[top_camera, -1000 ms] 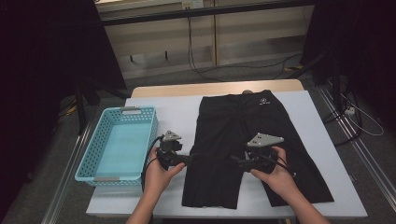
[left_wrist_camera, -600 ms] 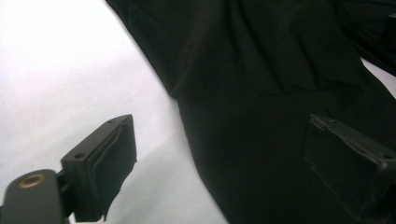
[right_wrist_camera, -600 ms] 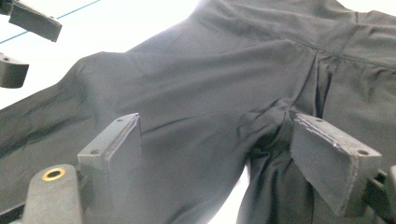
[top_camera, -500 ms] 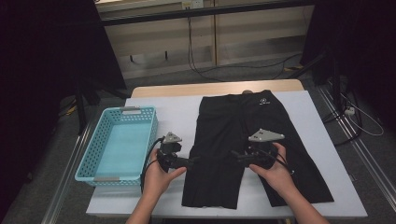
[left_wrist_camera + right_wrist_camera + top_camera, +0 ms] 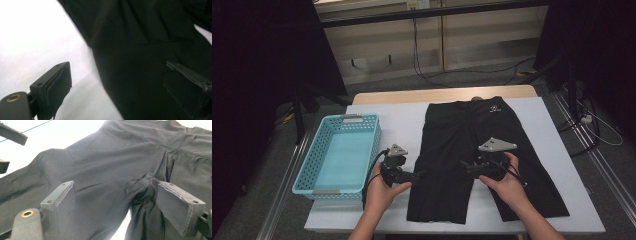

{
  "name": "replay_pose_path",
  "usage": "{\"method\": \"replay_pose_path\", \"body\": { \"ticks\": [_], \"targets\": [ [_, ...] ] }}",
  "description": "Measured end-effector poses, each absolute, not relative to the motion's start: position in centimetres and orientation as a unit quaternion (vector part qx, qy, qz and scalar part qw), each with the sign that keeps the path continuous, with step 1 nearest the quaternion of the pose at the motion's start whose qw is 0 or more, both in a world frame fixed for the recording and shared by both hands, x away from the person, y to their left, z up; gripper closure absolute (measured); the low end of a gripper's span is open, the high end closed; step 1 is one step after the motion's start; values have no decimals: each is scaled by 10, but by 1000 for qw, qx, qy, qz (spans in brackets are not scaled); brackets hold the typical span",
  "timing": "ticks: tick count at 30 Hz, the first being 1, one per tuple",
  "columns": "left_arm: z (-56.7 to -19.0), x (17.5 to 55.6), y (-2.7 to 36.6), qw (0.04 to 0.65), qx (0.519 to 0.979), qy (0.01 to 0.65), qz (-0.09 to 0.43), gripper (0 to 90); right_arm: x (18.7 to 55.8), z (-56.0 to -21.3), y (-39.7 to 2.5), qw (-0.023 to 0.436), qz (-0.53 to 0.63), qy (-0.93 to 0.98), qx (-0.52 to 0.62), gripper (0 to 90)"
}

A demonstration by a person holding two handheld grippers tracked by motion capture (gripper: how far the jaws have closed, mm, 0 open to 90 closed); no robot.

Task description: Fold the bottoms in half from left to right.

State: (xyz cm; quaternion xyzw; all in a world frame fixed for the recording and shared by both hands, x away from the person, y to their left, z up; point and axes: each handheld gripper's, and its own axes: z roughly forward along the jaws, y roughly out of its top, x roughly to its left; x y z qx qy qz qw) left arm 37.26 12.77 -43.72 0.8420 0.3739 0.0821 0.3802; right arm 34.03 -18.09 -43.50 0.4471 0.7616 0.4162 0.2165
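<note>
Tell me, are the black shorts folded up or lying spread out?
Spread out. The black shorts lie flat on the table, both legs apart and the waistband at the far end.

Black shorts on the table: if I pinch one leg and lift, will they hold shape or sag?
Probably sag: the black shorts lie flat with soft creases near the crotch, so the fabric looks thin and limp. They look light. The smooth cloth may slide on the white table when pushed by the open left gripper at their edge.
</note>
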Motion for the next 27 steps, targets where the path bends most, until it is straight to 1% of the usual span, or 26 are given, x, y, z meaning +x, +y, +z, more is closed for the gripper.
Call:
{"method": "replay_pose_path", "body": {
  "ticks": [10, 20, 22, 23, 24, 26, 27],
  "targets": [
    [-444, 367, 127, 375, 841, 380, 87, 116, 342, -435, -175, 220, 415, 766, 439, 160],
    [-452, 364, 124, 359, 846, 379, 110, 162, 343, -435, -175, 224, 417, 763, 440, 159],
    [-456, 362, 121, 352, 851, 373, 113, 195, 342, -435, -175, 226, 417, 763, 439, 159],
    [-455, 361, 119, 343, 856, 367, 122, 199, 342, -435, -175, 226, 417, 763, 439, 159],
    [-455, 360, 118, 337, 858, 366, 127, 222, 343, -435, -175, 226, 418, 762, 439, 159],
    [-453, 358, 115, 336, 859, 367, 125, 296, 343, -435, -175, 225, 418, 763, 439, 160],
    [-452, 356, 113, 335, 859, 366, 123, 348, 343, -435, -174, 225, 417, 763, 439, 160]
  ]
}}
